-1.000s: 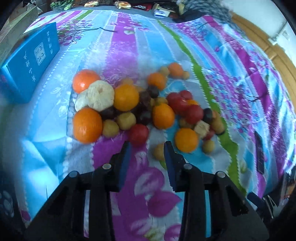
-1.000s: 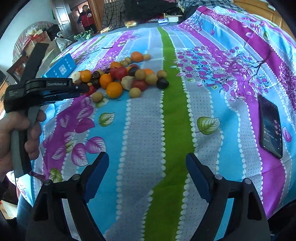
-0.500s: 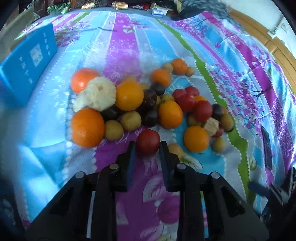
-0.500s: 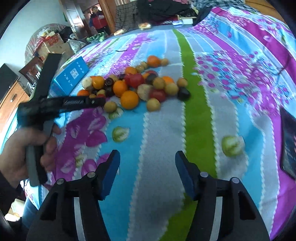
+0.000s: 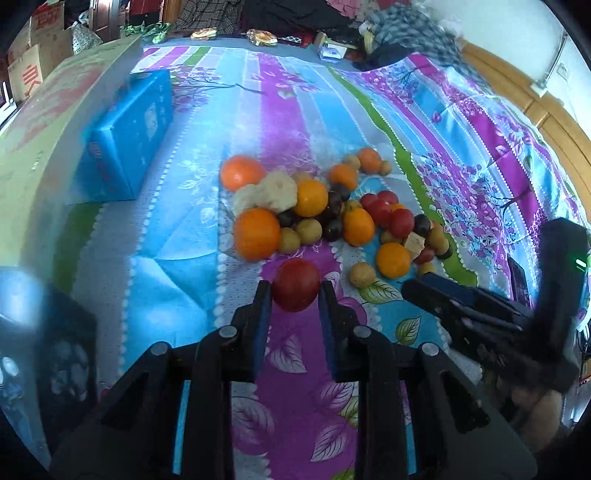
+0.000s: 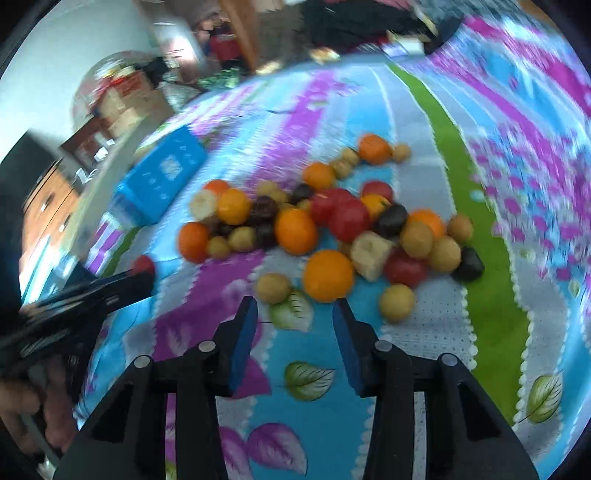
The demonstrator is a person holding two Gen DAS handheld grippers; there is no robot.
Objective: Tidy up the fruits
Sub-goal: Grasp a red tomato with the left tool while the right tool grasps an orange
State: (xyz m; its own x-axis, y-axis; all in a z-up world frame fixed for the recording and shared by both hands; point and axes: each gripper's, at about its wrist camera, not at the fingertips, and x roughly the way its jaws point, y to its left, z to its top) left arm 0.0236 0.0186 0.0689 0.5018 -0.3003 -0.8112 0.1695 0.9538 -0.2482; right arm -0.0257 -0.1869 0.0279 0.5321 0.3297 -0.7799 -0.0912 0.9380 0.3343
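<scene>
A pile of fruit [image 5: 332,218] lies on the striped bedsheet: oranges, red round fruits, dark plums, small yellow-brown fruits and pale peeled pieces. My left gripper [image 5: 293,291] is shut on a red fruit [image 5: 295,284], held just clear of the pile's near edge. From the right wrist view this gripper [image 6: 146,282] comes in at the left with the red fruit [image 6: 144,263] at its tip. My right gripper [image 6: 295,308] stands a little short of an orange [image 6: 328,275]; its jaws are closing with nothing between them. The right gripper [image 5: 424,291] also shows beside the pile in the left wrist view.
A blue box [image 5: 129,147] lies left of the pile, against a long cardboard box [image 5: 44,122]. A dark phone [image 5: 519,280] rests on the sheet at the right. Clothes and packets crowd the far end [image 5: 332,33]. A hand [image 6: 33,413] grips the left tool.
My left gripper closed on the red fruit and drew it back from the pile, slightly up. My right gripper swept in toward the pile while its jaws narrowed.
</scene>
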